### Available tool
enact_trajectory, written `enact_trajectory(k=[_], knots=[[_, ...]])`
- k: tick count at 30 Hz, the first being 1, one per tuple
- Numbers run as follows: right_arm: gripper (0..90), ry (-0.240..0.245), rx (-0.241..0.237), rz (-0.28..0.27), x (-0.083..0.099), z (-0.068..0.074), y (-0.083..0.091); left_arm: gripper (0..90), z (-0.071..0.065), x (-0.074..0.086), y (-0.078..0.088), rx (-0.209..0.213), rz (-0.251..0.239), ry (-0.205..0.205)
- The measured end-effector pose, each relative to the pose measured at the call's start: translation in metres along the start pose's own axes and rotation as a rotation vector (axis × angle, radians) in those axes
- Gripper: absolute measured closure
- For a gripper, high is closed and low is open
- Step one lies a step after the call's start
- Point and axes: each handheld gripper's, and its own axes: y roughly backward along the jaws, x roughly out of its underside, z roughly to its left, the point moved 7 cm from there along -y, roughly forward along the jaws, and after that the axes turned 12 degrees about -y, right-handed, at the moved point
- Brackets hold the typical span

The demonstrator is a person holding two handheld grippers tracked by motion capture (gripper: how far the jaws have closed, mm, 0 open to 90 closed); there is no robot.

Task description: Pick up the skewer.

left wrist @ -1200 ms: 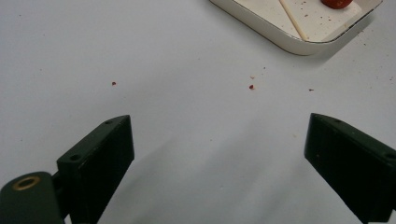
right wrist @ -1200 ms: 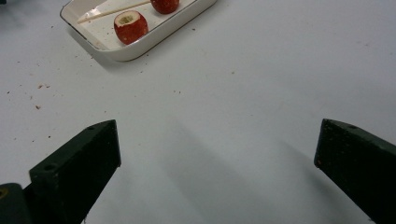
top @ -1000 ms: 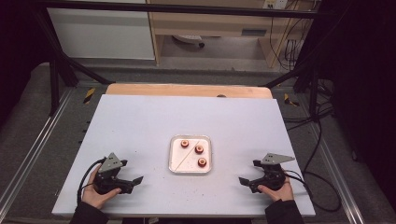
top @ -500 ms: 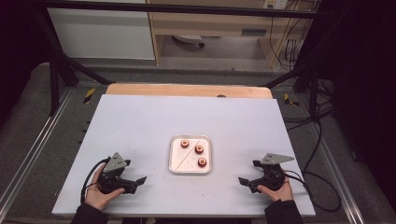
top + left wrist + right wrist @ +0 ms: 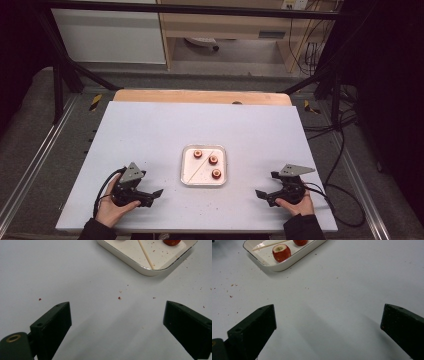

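A white square tray sits near the middle of the white table. In it lie three red cored fruit pieces and a thin wooden skewer. My left gripper rests on the table to the left of the tray, open, with nothing between its jaws. In the left gripper view the tray corner, the skewer and one red piece lie ahead of that gripper. My right gripper rests right of the tray, open and empty. The right gripper view shows the gripper, the tray and a cored piece.
Small red crumbs dot the table around the tray. A wooden board edge runs along the table's far side. Metal frame rails flank the table, and cables trail at the right.
My left gripper has slid a little to the right, toward the tray. The right gripper and the tray's contents have stayed put.
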Motion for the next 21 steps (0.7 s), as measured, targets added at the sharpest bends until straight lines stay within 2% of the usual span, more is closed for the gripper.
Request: enact_trajectory(k=[21], knots=[[0.6,0.001,0.007,0.007,0.000,0.000,0.000,8.1,-0.013,-0.033,-0.010,0.002,0.014,-0.036]])
